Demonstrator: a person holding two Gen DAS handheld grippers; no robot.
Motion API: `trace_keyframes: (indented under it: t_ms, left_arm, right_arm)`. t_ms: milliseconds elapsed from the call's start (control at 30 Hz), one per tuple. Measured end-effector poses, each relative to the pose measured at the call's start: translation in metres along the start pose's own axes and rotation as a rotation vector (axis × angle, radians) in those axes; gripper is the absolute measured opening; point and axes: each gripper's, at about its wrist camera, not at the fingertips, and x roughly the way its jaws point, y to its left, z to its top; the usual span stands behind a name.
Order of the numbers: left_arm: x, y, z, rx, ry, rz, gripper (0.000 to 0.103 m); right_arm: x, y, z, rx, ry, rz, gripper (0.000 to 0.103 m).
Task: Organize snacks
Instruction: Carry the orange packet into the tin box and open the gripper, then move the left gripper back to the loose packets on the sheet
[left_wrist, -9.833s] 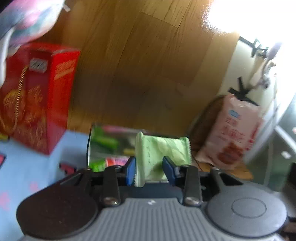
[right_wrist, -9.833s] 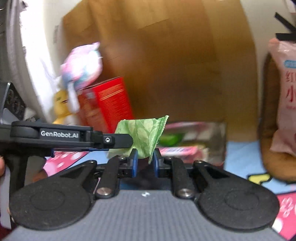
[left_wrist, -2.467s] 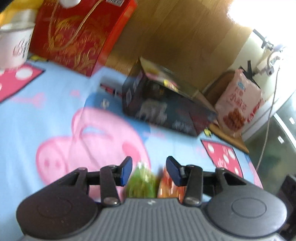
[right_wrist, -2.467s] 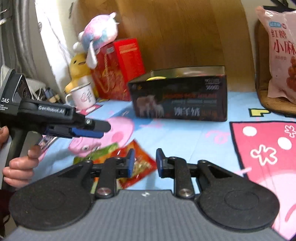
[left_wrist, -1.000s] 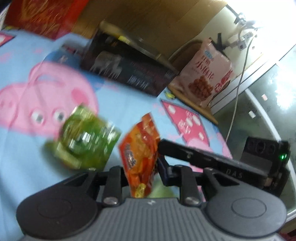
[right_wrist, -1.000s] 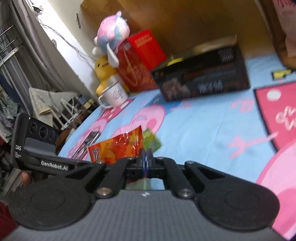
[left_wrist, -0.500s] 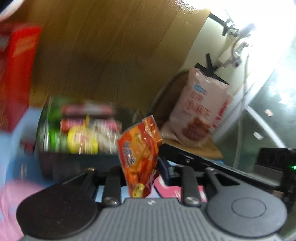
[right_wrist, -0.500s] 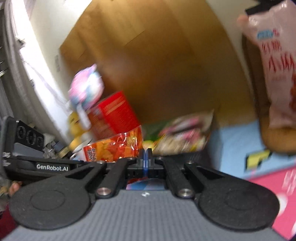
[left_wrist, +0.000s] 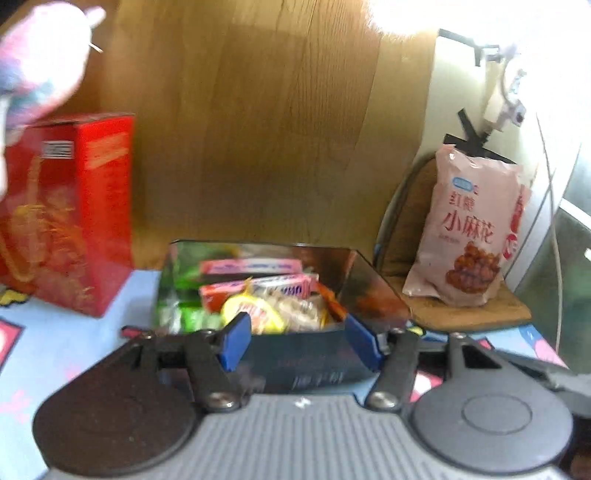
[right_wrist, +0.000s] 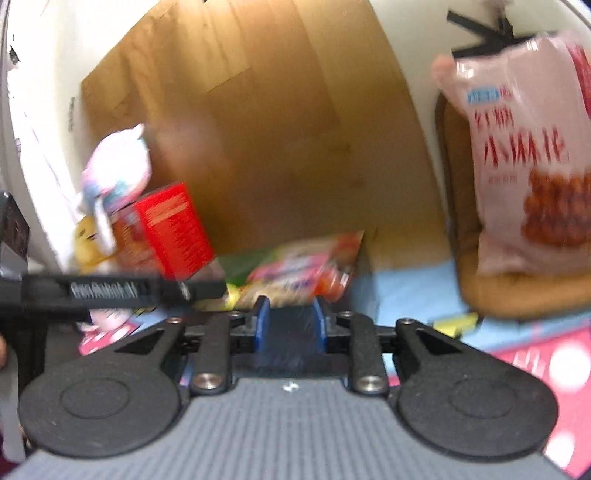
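The dark snack box (left_wrist: 369, 284) stands open just ahead of both grippers, filled with several packets in pink, green and yellow. The orange snack packet (left_wrist: 328, 297) lies inside it at the right end, also blurred in the right wrist view as the orange packet (right_wrist: 332, 282). My left gripper (left_wrist: 300, 341) hangs over the box's near wall, its jaws opening with nothing between the blue pads. My right gripper (right_wrist: 290, 325) sits at the same near wall of the box (right_wrist: 291, 347), its jaws also opening and empty. The left gripper's body (right_wrist: 107, 291) crosses the right wrist view at the left.
A red gift box (left_wrist: 66, 214) stands left of the snack box, with a plush toy (right_wrist: 118, 173) above it. A large pink snack bag (left_wrist: 472, 229) leans on a brown cushion at the right. A wooden panel rises behind; a cartoon-printed blue cloth covers the surface.
Half a second ago both grippers were shut on the orange packet above the box. Both have since opened and the packet now lies in the box.
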Motion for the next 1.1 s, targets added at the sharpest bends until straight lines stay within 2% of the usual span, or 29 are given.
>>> trace_keyframes:
  t_ms: [100, 200, 300, 400, 500, 600, 667, 767, 800, 833, 900, 967, 1067, 1100]
  left_arm:
    - [-0.028, 0.003, -0.014, 0.013, -0.008, 0.008, 0.058]
    - [-0.053, 0.012, -0.035, 0.024, 0.004, 0.083, 0.059]
    - [-0.071, 0.028, -0.059, -0.006, 0.047, 0.126, 0.059]
    - [-0.084, 0.043, -0.081, -0.060, 0.097, 0.136, 0.059]
    - [-0.105, 0.050, -0.102, -0.085, 0.124, 0.086, 0.059]
    - [-0.126, 0.050, -0.119, -0.105, 0.139, -0.033, 0.058]
    - [-0.133, 0.049, -0.132, -0.144, 0.186, -0.130, 0.055]
    - [-0.131, 0.043, -0.151, -0.182, 0.259, -0.210, 0.049]
    - [-0.129, 0.041, -0.155, -0.195, 0.279, -0.234, 0.047]
    - [-0.126, 0.038, -0.159, -0.211, 0.297, -0.261, 0.046]
    - [-0.123, 0.030, -0.162, -0.206, 0.289, -0.267, 0.046]
    - [-0.117, 0.023, -0.161, -0.183, 0.292, -0.248, 0.041]
    - [-0.105, 0.016, -0.155, -0.170, 0.291, -0.225, 0.041]
    - [-0.098, 0.014, -0.149, -0.169, 0.292, -0.216, 0.041]
  right_arm:
    - [-0.016, 0.013, -0.022, 0.007, 0.052, 0.039, 0.032]
    - [-0.031, 0.029, -0.041, -0.003, 0.094, 0.087, 0.034]
    - [-0.047, 0.045, -0.061, -0.030, 0.128, 0.124, 0.044]
    - [-0.057, 0.062, -0.073, -0.078, 0.152, 0.136, 0.044]
    - [-0.073, 0.068, -0.084, -0.095, 0.172, 0.147, 0.045]
    - [-0.090, 0.067, -0.093, -0.100, 0.182, 0.144, 0.050]
    - [-0.100, 0.065, -0.097, -0.111, 0.199, 0.165, 0.051]
    - [-0.107, 0.069, -0.105, -0.150, 0.245, 0.199, 0.056]
    - [-0.107, 0.072, -0.108, -0.172, 0.266, 0.213, 0.062]
    - [-0.106, 0.076, -0.111, -0.193, 0.285, 0.223, 0.064]
    - [-0.102, 0.085, -0.119, -0.242, 0.319, 0.228, 0.065]
    - [-0.099, 0.095, -0.123, -0.291, 0.302, 0.214, 0.066]
    - [-0.092, 0.107, -0.125, -0.340, 0.291, 0.185, 0.060]
    - [-0.091, 0.110, -0.127, -0.362, 0.283, 0.163, 0.055]
